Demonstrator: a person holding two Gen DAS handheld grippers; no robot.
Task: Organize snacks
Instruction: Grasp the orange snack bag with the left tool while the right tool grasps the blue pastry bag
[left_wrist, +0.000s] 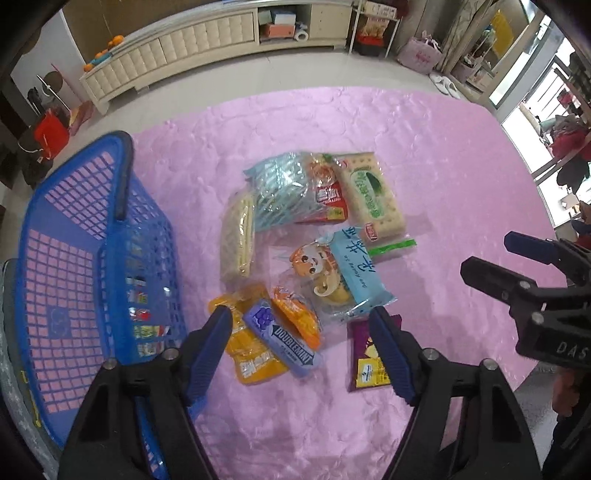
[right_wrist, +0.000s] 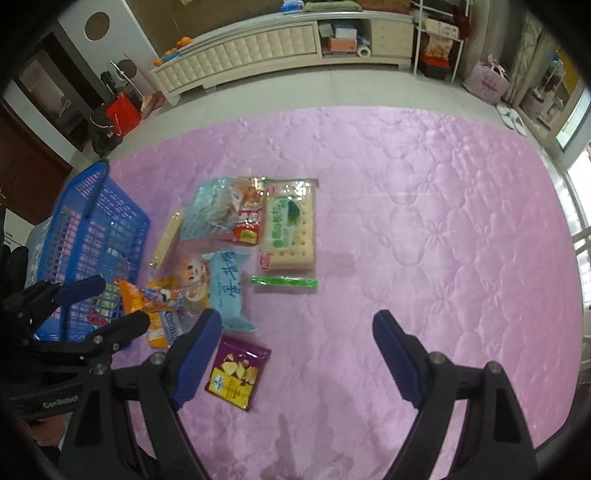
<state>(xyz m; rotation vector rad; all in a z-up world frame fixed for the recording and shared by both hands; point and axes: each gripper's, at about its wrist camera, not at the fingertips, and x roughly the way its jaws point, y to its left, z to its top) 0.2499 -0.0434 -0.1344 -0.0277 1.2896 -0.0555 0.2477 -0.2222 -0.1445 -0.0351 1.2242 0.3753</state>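
Several snack packs lie in a loose heap on a pink quilted mat (left_wrist: 443, 166). My left gripper (left_wrist: 299, 317) hangs open just above the near packs: a purple-blue gum pack (left_wrist: 282, 341), a yellow pouch (left_wrist: 251, 354) and an orange pack (left_wrist: 299, 317). A blue mesh basket (left_wrist: 147, 258) stands to their left. My right gripper (right_wrist: 297, 319) is open over bare mat, its left finger beside a purple chip pack (right_wrist: 238, 369). Farther back lie a light blue pack (right_wrist: 229, 291), a green stick (right_wrist: 284, 282) and a cracker pack (right_wrist: 291, 229). Neither gripper holds anything.
The basket (right_wrist: 92, 221) appears at the left of the right wrist view, with the left gripper (right_wrist: 118, 302) in front of it. A long cream cabinet (left_wrist: 166, 55) runs along the far wall. A red bag (left_wrist: 51, 133) stands on the tiled floor beyond the mat.
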